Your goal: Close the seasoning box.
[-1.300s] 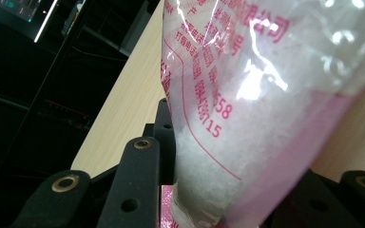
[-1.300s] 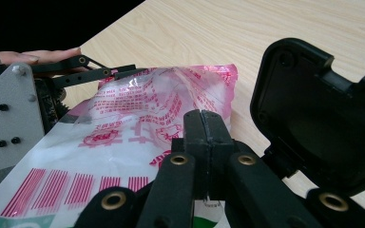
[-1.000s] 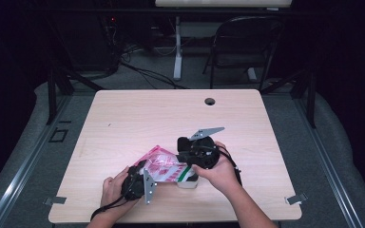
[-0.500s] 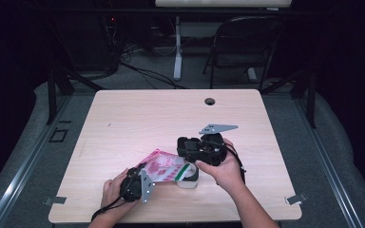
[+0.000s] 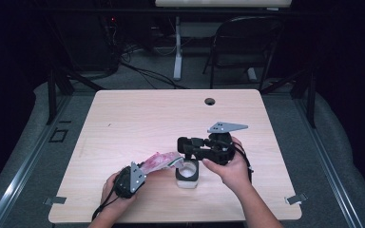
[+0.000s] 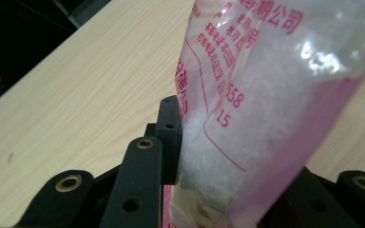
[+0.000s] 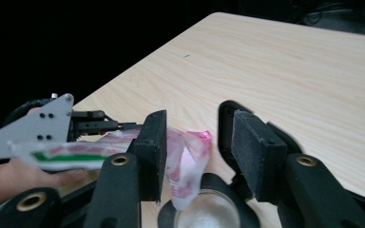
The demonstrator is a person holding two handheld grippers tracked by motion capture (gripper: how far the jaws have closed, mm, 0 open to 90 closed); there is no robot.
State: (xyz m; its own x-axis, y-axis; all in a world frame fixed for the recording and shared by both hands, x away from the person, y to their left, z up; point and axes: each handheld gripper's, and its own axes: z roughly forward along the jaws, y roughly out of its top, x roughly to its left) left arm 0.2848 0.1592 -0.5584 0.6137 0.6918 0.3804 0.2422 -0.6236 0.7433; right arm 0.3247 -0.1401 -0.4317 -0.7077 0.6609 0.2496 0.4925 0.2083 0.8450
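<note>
A clear pink-printed bag of white grains lies tilted over the table, its narrow end over a small black-rimmed jar. At the front left, my left gripper is shut on the bag's lower end; in the left gripper view the bag is pinched between the jaws of that gripper. My right gripper hovers just above the jar. Its jaws have just opened wide and eased in slightly. In the right gripper view the bag's tip hangs loose between the jaws of the right gripper, over the jar of white grains.
The wooden table has a cable hole near its far edge and metal clips at the front corners. A folding chair and a desk leg with cables stand on the floor beyond the table.
My right gripper's jaws have come apart off the bag's end, and that hand has shifted a little right and up. The left hand has kept still with the bag.
</note>
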